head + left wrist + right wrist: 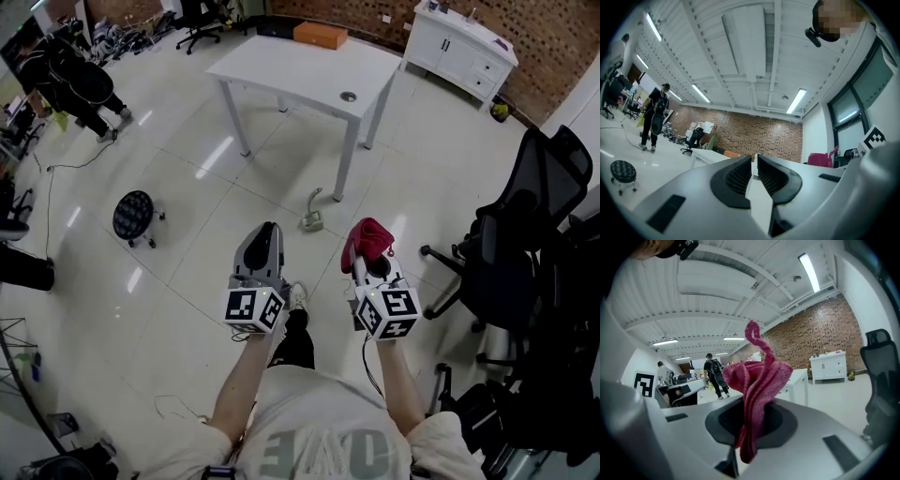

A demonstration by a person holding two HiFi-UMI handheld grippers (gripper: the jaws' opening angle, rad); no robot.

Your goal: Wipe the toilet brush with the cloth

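Note:
In the head view my right gripper (371,257) is shut on a pink-red cloth (367,236), which bunches up above the jaws. The right gripper view shows the same cloth (757,376) pinched between the dark pads of that gripper (751,414), its folds sticking up. My left gripper (270,230) is held beside it with nothing in it; in its own view the jaws of the left gripper (755,158) stand almost together. A small toilet brush in its holder (312,218) stands on the floor ahead, between the two grippers and apart from both.
A white table (309,75) stands just beyond the brush, with an orange box (320,35) behind it. There is a white cabinet (464,47) at the back right, black office chairs (525,244) at the right, a round black stool (133,216) at the left and a person (70,80) at the far left.

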